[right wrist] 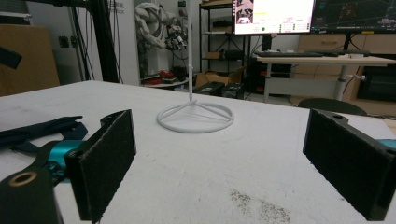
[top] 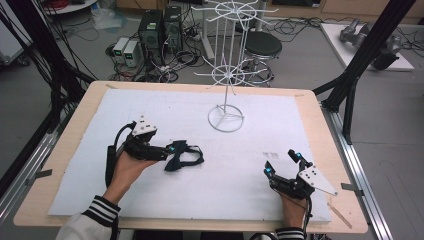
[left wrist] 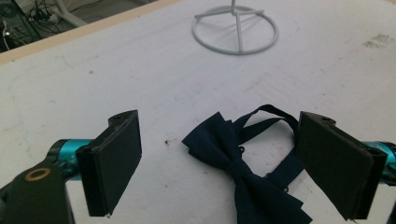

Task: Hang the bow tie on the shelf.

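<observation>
Lies flat on the white table cover (top: 250,165), left of centre — a dark navy bow tie (top: 176,159) with its thin neck strap looped out behind it. Sits right at the tip of the left gripper (top: 169,149), whose jaws stand wide apart with nothing held; seen along that gripper, the bow tie (left wrist: 243,172) rests between the two black pads, nearer the right-hand one, strap curling toward it. Over on the right side of the table, well apart from the tie, rests the right gripper (top: 281,163), jaws likewise spread and empty.

Looks light and soft — cloth that will flop, fold and drag rather than keep its shape. Strap likely to dangle and snag. Best taken at the tight centre knot, the firmest and narrowest part; a pinch on one wing would probably just bunch the fabric.

Stands beyond, toward the far edge: a white wire rack (top: 226,80) on a ring base (left wrist: 236,31).
</observation>
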